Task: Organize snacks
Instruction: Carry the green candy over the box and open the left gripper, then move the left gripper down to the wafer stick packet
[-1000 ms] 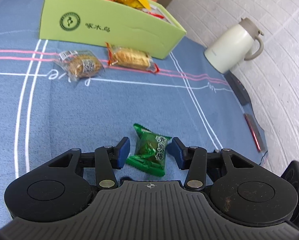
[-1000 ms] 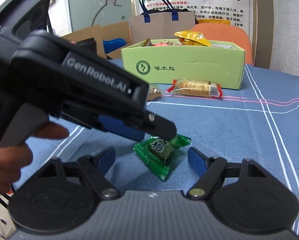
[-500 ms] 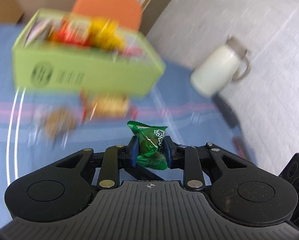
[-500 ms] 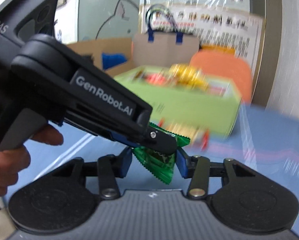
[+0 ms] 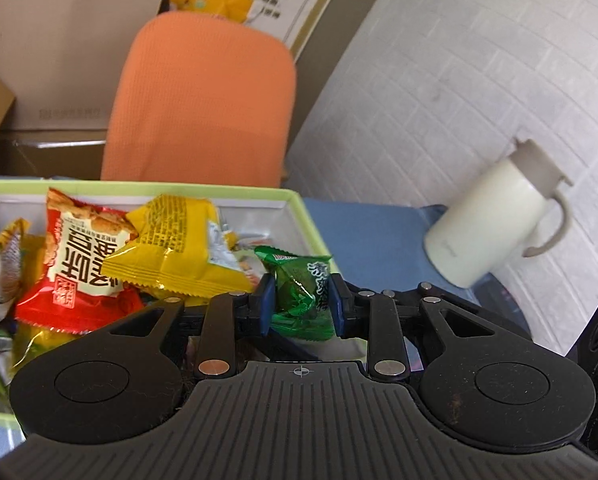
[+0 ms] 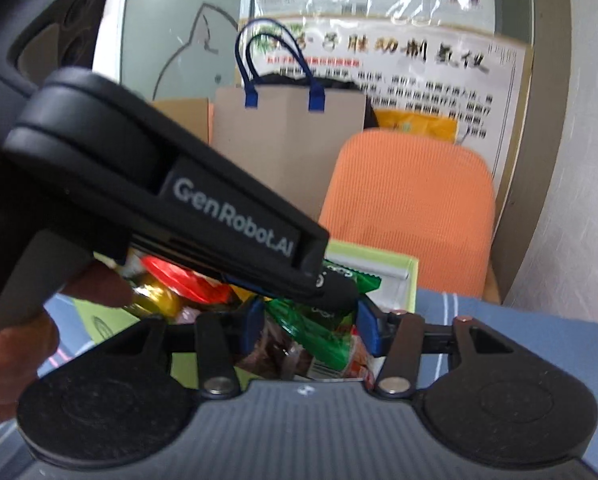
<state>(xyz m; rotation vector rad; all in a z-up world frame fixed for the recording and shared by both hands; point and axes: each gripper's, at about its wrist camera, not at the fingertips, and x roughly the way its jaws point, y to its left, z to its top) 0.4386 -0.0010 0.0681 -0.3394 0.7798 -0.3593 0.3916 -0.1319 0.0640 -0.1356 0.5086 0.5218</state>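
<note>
My left gripper [image 5: 302, 303] is shut on a green snack packet [image 5: 304, 295] and holds it above the right end of the light green box [image 5: 299, 202]. The box holds several packets, among them a yellow one [image 5: 175, 248] and a red one [image 5: 79, 268]. In the right wrist view the left gripper's black body [image 6: 203, 208] crosses in front, and the green packet [image 6: 319, 332] sits between the pads of my right gripper [image 6: 310, 330]. The right pads stand a packet's width apart. Whether they press on it does not show.
A cream thermos jug [image 5: 495, 224] stands on the blue tablecloth [image 5: 371, 220] to the right of the box. An orange chair back [image 5: 203, 100] and a brown paper bag [image 5: 71, 40] stand behind the box. A white brick wall is at the right.
The left gripper closed on the green packet and lifted it from the tablecloth up over the box. The right gripper narrowed and followed it.
</note>
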